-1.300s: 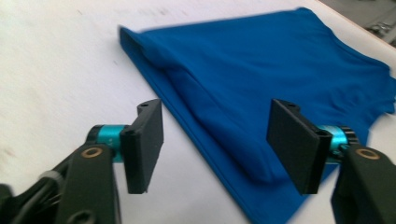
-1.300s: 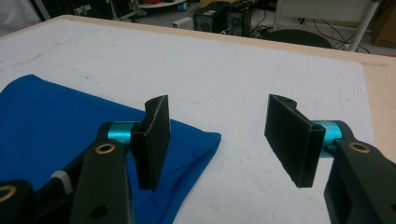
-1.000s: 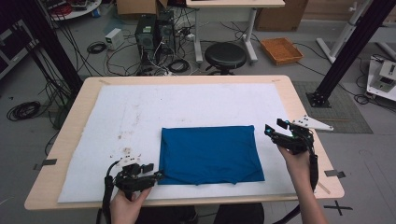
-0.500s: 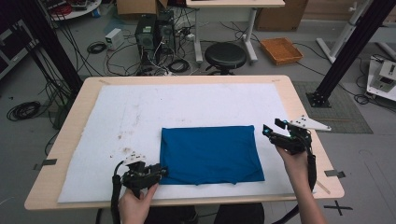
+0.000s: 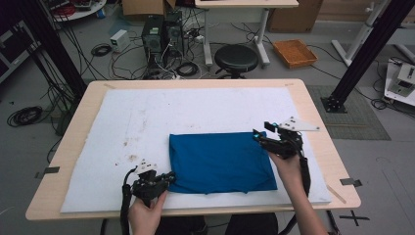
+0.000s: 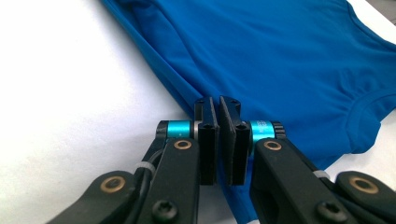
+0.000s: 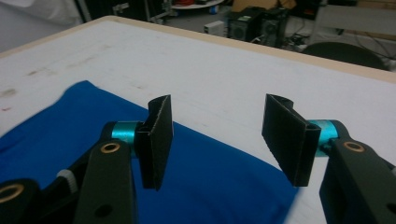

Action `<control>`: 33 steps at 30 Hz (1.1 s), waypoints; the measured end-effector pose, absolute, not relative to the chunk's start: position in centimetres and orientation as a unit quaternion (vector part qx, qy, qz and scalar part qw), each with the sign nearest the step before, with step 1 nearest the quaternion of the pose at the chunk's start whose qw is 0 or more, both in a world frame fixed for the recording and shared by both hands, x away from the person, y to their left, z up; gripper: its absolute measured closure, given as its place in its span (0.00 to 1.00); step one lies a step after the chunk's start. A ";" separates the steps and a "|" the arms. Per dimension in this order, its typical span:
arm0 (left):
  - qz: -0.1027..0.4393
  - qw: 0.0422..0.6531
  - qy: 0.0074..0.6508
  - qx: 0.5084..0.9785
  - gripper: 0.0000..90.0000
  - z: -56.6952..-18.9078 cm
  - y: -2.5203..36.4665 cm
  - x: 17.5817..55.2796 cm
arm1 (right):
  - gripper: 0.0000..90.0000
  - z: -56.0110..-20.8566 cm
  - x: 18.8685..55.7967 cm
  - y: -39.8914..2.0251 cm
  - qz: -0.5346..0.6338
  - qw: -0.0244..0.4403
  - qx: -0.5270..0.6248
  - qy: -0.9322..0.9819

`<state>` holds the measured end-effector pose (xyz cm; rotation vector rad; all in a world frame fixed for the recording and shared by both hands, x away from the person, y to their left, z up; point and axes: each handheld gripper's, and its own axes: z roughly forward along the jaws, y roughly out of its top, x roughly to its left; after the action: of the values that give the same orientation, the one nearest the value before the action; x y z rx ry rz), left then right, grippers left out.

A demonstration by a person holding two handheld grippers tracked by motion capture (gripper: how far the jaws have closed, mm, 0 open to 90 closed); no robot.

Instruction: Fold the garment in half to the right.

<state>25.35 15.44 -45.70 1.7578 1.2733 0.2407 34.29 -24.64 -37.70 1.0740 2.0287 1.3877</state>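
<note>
The folded shirt (image 5: 221, 161) lies on the mat (image 5: 147, 117) covering my table (image 5: 313, 122), toward the near edge. My left claw (image 5: 169, 177) sits at its near left corner, my right claw (image 5: 262, 134) over its far right corner.

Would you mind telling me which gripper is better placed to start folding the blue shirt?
Left gripper: probably, its jaws are shut on the blue shirt's near corner. The right gripper hangs open above the far corner.
</note>
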 end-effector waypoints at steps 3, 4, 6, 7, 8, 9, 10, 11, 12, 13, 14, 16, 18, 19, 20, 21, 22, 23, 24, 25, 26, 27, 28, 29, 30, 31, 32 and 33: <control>0.098 0.462 0.517 0.714 0.96 -45.7 15.5 25.4 | 0.49 -37.5 35.0 -21.7 0.500 0.216 0.373 0.751; 0.099 0.462 0.517 0.714 0.96 -45.7 15.4 25.3 | 0.49 -37.5 35.3 -20.7 0.498 0.214 0.369 0.755; 0.100 0.462 0.515 0.715 0.96 -45.8 15.5 25.3 | 0.50 -37.5 36.0 -18.6 0.495 0.204 0.360 0.764; 0.100 0.463 0.513 0.716 0.96 -45.8 15.5 25.3 | 0.51 -37.6 36.4 -17.5 0.494 0.196 0.357 0.768; 0.099 0.465 0.515 0.714 0.96 -45.9 15.6 25.3 | 0.51 -37.7 36.8 -16.5 0.494 0.188 0.358 0.770; 0.099 0.466 0.516 0.712 0.96 -45.9 15.6 25.3 | 0.52 -37.9 37.3 -15.3 0.491 0.183 0.356 0.774; 0.098 0.466 0.517 0.711 0.96 -46.0 15.7 25.3 | 0.53 -38.1 37.7 -14.2 0.488 0.177 0.355 0.778; 0.097 0.467 0.517 0.711 0.96 -46.0 15.7 25.3 | 0.54 -38.3 38.2 -13.1 0.486 0.167 0.355 0.781; 0.097 0.467 0.517 0.711 0.96 -46.0 15.7 25.3 | 0.55 -38.6 38.6 -11.9 0.487 0.156 0.358 0.781; 0.098 0.467 0.516 0.711 0.96 -46.0 15.7 25.3 | 0.55 -38.9 39.1 -10.8 0.486 0.149 0.358 0.783; 0.098 0.468 0.516 0.711 0.96 -46.0 15.7 25.3 | 0.57 -39.3 39.6 -9.7 0.482 0.144 0.359 0.786; 0.097 0.468 0.513 0.713 0.96 -46.0 15.8 25.3 | 0.61 -39.9 40.3 -7.5 0.467 0.137 0.360 0.796; 0.096 0.470 0.515 0.711 0.96 -46.0 15.8 25.3 | 0.65 -40.5 40.9 -5.5 0.456 0.138 0.353 0.805; 0.095 0.470 0.514 0.711 0.96 -46.1 15.9 25.3 | 0.67 -40.8 41.1 -4.5 0.450 0.138 0.353 0.809; 0.095 0.471 0.513 0.711 0.96 -46.1 15.9 25.3 | 0.70 -41.3 41.6 -2.7 0.435 0.135 0.347 0.820; 0.095 0.471 0.513 0.711 0.96 -46.1 15.9 25.3 | 0.70 -41.3 41.6 -2.7 0.435 0.135 0.347 0.820; 0.094 0.472 0.512 0.711 0.96 -46.1 15.9 25.3 | 0.73 -41.8 42.0 -1.0 0.420 0.132 0.344 0.829; 0.094 0.473 0.513 0.711 0.96 -46.1 16.0 25.3 | 0.73 -41.8 42.0 -1.0 0.420 0.132 0.344 0.829; 0.093 0.473 0.513 0.710 0.96 -46.1 16.0 25.3 | 0.74 -42.0 42.1 -0.3 0.415 0.133 0.342 0.833; 0.093 0.473 0.513 0.710 0.96 -46.1 16.0 25.3 | 0.77 -42.5 42.4 0.7 0.403 0.133 0.342 0.838; 0.094 0.473 0.512 0.711 0.96 -46.1 16.0 25.3 | 0.77 -42.5 42.4 0.7 0.403 0.133 0.342 0.838; 0.093 0.473 0.512 0.711 0.96 -46.1 16.0 25.3 | 0.78 -42.7 42.6 1.1 0.397 0.134 0.341 0.841; 0.093 0.473 0.512 0.711 0.96 -46.1 16.0 25.3 | 0.78 -43.0 42.8 1.5 0.391 0.133 0.342 0.844; 0.092 0.473 0.512 0.711 0.96 -46.1 16.1 25.3 | 0.78 -43.2 43.0 1.8 0.384 0.131 0.344 0.847; 0.090 0.474 0.513 0.710 0.96 -46.1 16.1 25.3 | 0.78 -43.4 43.1 2.1 0.380 0.128 0.342 0.850; 0.089 0.473 0.514 0.710 0.96 -46.1 16.1 25.3 | 0.78 -43.5 43.2 2.3 0.375 0.129 0.343 0.852; 0.089 0.474 0.514 0.710 0.96 -46.1 16.1 25.4 | 0.78 -43.6 43.3 2.6 0.370 0.132 0.344 0.853; 0.089 0.473 0.513 0.711 0.96 -46.1 16.1 25.4 | 0.78 -43.8 43.4 2.8 0.365 0.129 0.343 0.856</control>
<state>25.37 16.07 -46.12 1.7391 1.2547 0.2188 43.42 2.84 -43.77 0.9968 2.4875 1.0614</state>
